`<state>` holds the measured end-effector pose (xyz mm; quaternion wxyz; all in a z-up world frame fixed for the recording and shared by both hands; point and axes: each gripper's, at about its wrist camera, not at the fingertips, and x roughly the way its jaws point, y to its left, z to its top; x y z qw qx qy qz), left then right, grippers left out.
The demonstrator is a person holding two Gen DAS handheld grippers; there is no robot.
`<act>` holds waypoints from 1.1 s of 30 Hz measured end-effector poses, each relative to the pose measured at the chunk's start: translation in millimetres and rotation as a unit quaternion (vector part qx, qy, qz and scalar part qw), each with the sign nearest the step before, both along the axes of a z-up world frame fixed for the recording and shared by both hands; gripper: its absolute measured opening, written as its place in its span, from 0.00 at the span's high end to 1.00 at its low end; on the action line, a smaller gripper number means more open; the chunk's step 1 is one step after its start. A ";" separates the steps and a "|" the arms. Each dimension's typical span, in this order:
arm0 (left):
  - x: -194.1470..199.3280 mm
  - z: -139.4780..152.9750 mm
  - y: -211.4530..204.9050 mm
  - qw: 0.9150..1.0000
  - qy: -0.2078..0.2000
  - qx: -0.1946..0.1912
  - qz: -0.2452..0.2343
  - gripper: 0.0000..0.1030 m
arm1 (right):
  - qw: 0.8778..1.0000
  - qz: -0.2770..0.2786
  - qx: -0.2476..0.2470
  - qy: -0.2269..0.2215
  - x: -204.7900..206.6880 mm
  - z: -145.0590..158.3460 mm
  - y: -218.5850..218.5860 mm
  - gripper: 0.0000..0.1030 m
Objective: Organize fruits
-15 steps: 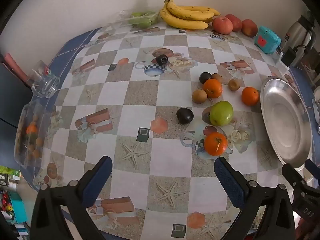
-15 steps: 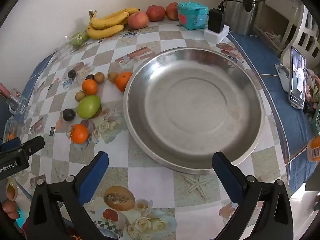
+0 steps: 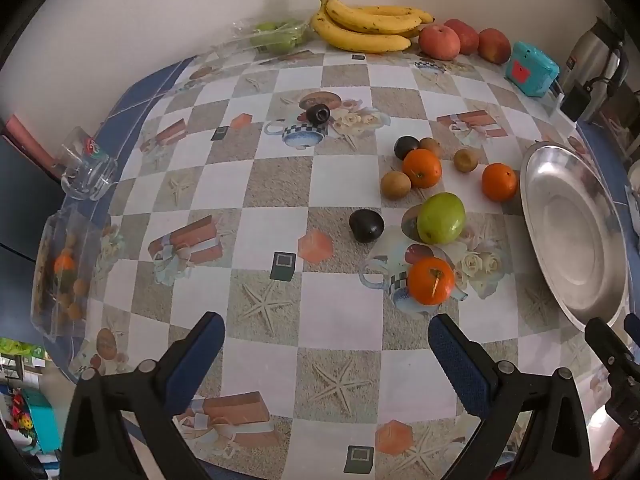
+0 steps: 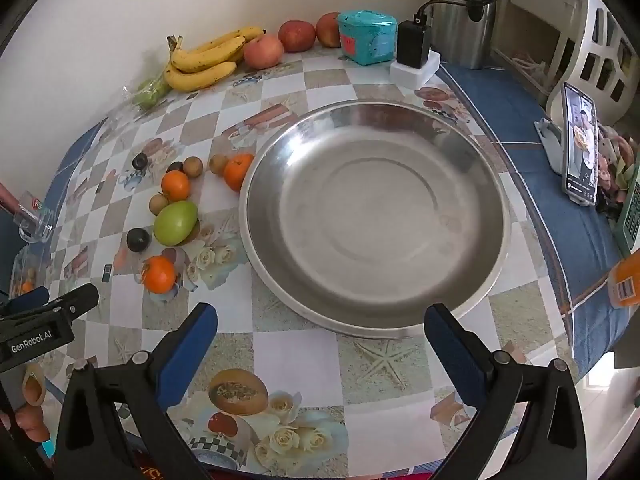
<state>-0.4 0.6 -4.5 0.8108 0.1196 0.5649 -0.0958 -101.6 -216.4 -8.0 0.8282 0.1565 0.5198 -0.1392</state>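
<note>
A cluster of loose fruit lies on the checked tablecloth: a green mango [image 3: 441, 218] [image 4: 175, 223], three oranges with the nearest [image 3: 431, 281] [image 4: 159, 274], dark avocados [image 3: 366, 225] and brown kiwis [image 3: 395, 185]. An empty steel dish [image 3: 576, 232] [image 4: 496, 240] sits to their right. My left gripper [image 3: 326, 340] is open and empty, above the table just short of the nearest orange. My right gripper [image 4: 320, 332] is open and empty at the dish's near rim.
Bananas [image 3: 368, 28], red apples [image 3: 440, 42], bagged green fruit [image 3: 276, 36] and a teal box [image 3: 530, 68] line the back wall. A kettle [image 4: 464, 8] and charger stand at the back right. A phone on a stand [image 4: 580, 144] is right; a glass [image 3: 86, 168] left.
Both views have shifted only slightly. The fruit and the dish have not moved, and both grippers stay open.
</note>
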 end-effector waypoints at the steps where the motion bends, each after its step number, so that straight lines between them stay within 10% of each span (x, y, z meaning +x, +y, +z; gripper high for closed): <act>1: 0.1 0.0 -0.1 1.000 0.000 0.000 0.000 0.00 | 1.000 0.000 0.000 -0.003 -3.1 -0.9 0.7 0.00; 33: -3.3 5.4 -1.9 1.000 -0.008 -0.008 -0.008 0.00 | 1.000 0.002 -0.027 -0.002 -2.7 4.7 6.7 0.00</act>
